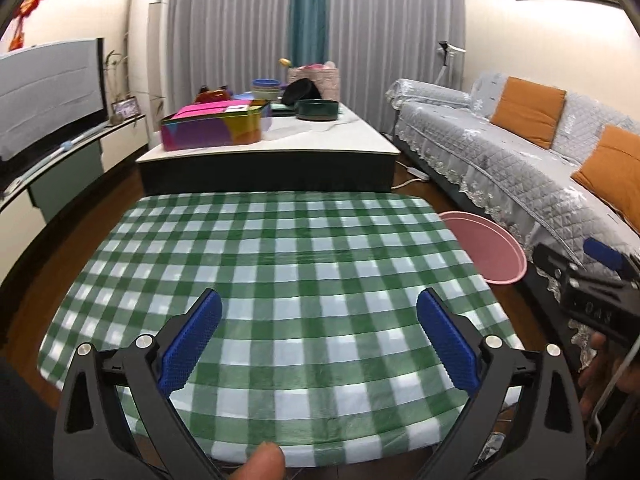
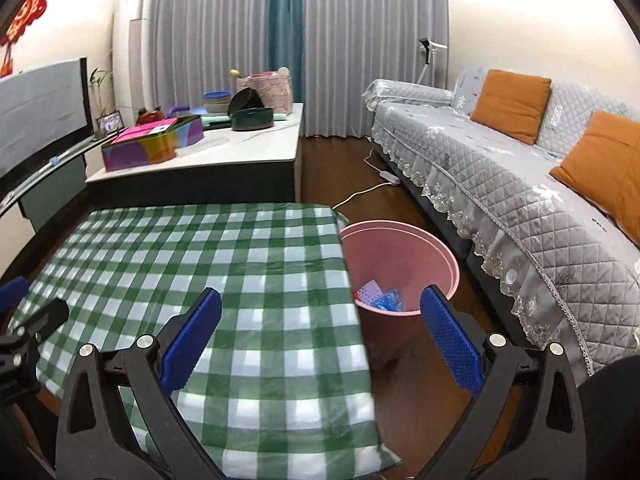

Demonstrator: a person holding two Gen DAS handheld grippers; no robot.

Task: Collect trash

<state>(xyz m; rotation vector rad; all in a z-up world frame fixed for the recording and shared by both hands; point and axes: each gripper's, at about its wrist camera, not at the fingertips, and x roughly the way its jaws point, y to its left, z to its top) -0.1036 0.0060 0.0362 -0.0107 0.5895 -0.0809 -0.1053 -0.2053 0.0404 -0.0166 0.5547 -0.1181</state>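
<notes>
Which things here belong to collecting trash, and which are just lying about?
Job:
pink bin
trash in bin
checked table
left hand-held gripper
right hand-held gripper

Lying about:
colourful box
dark green tin
orange cushions
sofa

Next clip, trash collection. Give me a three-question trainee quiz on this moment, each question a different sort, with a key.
1. True or false: the left claw is holding a piece of trash.
2. Multiple choice: the pink bin stands (A) on the checked tablecloth, (B) on the floor between the checked table and the sofa, (C) on the white table behind.
3. Fill in: the things visible inside the bin are mostly ___ and purple.

Key:
1. False. Both it and the right claw are open with nothing between the pads.
2. B.
3. Blue.
</notes>
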